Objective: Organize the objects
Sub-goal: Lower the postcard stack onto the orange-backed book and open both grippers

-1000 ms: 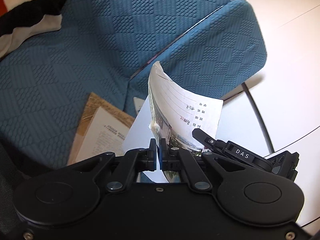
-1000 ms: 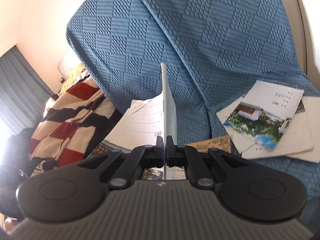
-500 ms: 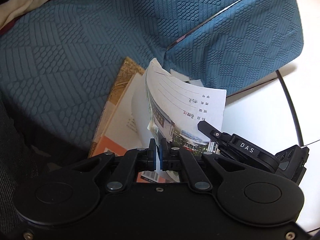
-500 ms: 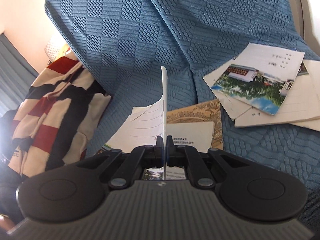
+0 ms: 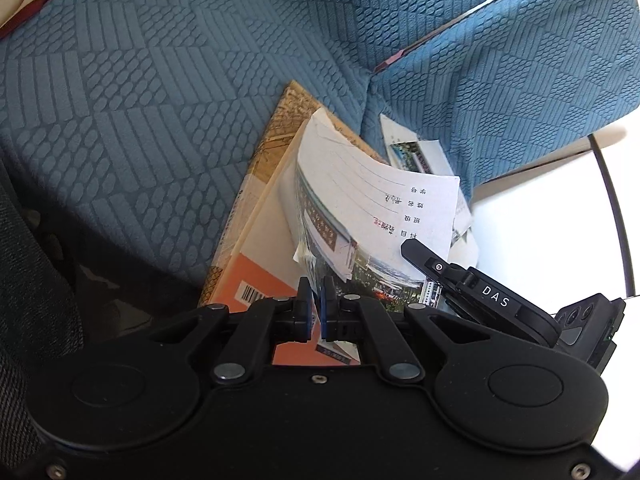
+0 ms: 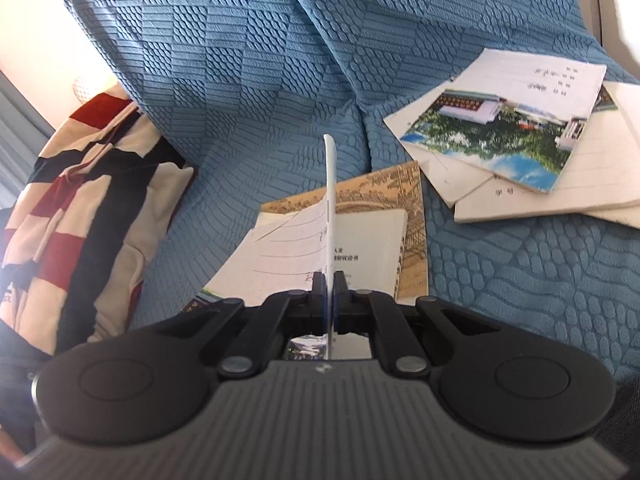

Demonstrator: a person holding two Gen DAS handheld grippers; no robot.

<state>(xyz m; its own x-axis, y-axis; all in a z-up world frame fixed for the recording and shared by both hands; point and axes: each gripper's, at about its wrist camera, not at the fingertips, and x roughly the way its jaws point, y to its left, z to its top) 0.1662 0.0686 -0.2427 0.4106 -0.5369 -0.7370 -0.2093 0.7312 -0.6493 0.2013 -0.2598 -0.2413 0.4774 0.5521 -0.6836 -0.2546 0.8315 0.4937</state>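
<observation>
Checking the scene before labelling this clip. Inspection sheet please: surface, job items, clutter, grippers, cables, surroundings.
Surface: blue textured sofa cover.
Job's things: held notebook, bowed, above a brown-bordered book; loose pile of notebooks to the right of it.
Clutter: striped garment on the left.
Grippers: left hand-held gripper and right hand-held gripper both shut on the held notebook, at separate edges.
Cables: thin dark line across the white floor; cable or not, cannot tell.
Surroundings: white floor, grey curtain.
</observation>
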